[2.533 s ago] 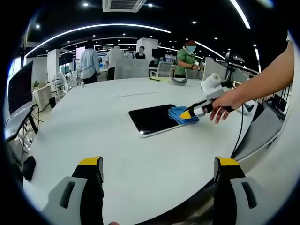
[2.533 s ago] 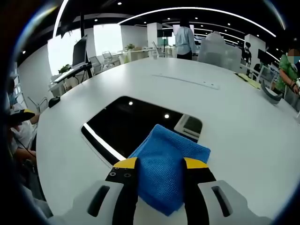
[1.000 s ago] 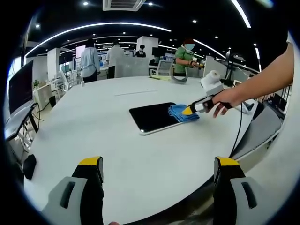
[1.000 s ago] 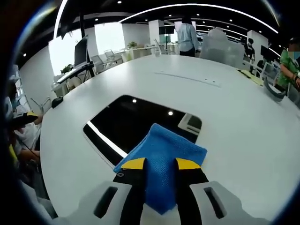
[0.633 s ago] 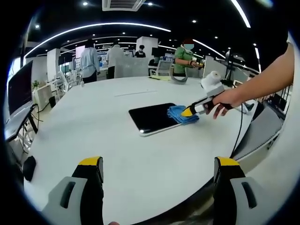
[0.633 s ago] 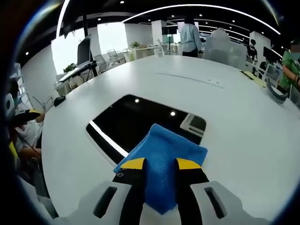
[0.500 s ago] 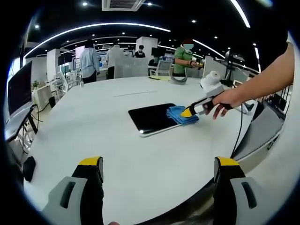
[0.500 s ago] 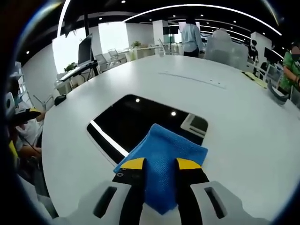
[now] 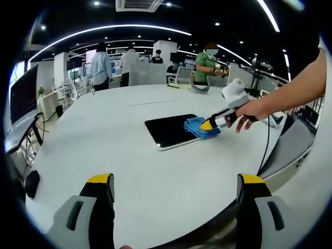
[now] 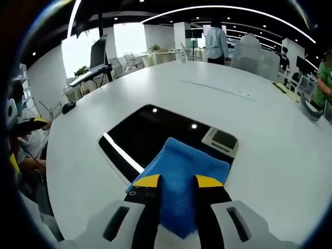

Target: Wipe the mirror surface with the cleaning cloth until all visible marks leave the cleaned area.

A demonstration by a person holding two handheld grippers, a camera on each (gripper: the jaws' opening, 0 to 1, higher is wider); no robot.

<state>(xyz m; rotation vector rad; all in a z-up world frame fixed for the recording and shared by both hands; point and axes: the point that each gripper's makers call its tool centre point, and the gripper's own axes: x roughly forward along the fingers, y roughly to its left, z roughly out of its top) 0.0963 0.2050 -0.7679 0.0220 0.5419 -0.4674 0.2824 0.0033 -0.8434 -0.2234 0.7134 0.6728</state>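
The right gripper (image 10: 177,182) is pinching the soft blue microfibre cloth (image 10: 181,171) at its six o'clock edge, pressing on the dark flat mirror (image 10: 155,136); the left gripper (image 9: 176,181) is hanging with fingers apart.

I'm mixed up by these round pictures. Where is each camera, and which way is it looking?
Left gripper view: rides on the left tongs, held open above the near edge of the white table, looking across at the mirror; the person's hand shows.
Right gripper view: rides on the right tongs, low over the mirror, looking along the blue cloth they pinch.
Shared: table, mirror, cloth, right tongs.
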